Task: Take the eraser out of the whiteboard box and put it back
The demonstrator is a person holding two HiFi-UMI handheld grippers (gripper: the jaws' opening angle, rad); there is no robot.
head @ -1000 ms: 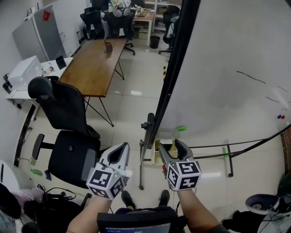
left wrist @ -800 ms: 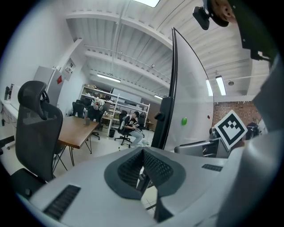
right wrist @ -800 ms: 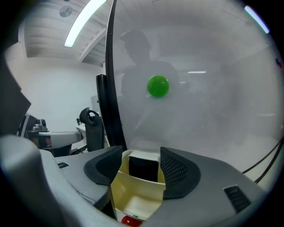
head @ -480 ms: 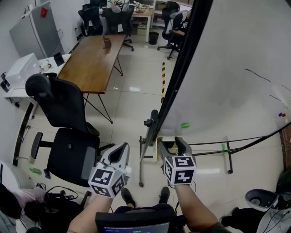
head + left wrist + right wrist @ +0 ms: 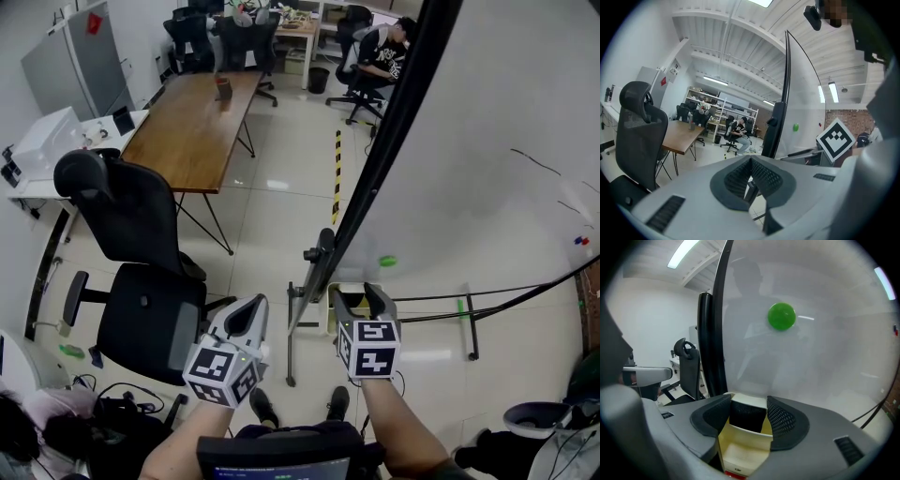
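A cream whiteboard box (image 5: pixel 351 291) hangs at the foot of the whiteboard (image 5: pixel 487 141). In the right gripper view a black eraser (image 5: pixel 747 417) stands upright inside the box (image 5: pixel 740 451). My right gripper (image 5: pixel 358 298) reaches into the box, with the eraser between its pads. The jaws of the right gripper (image 5: pixel 749 401) are closing, and a thin gap still shows beside the right pad. My left gripper (image 5: pixel 251 305) hovers left of the board's stand, shut with nothing in it. In its own view the left gripper (image 5: pixel 751 161) has its tips together.
The board's black frame (image 5: pixel 375 169) rises beside the box, with a green magnet (image 5: pixel 387 262) just above it. A black office chair (image 5: pixel 141 281) stands left, a wooden table (image 5: pixel 192 131) behind it, and a seated person (image 5: pixel 384 56) far back.
The right gripper has tipped a little further down over the box, and its jaws have narrowed slightly around the eraser. The left gripper stays much as it was.
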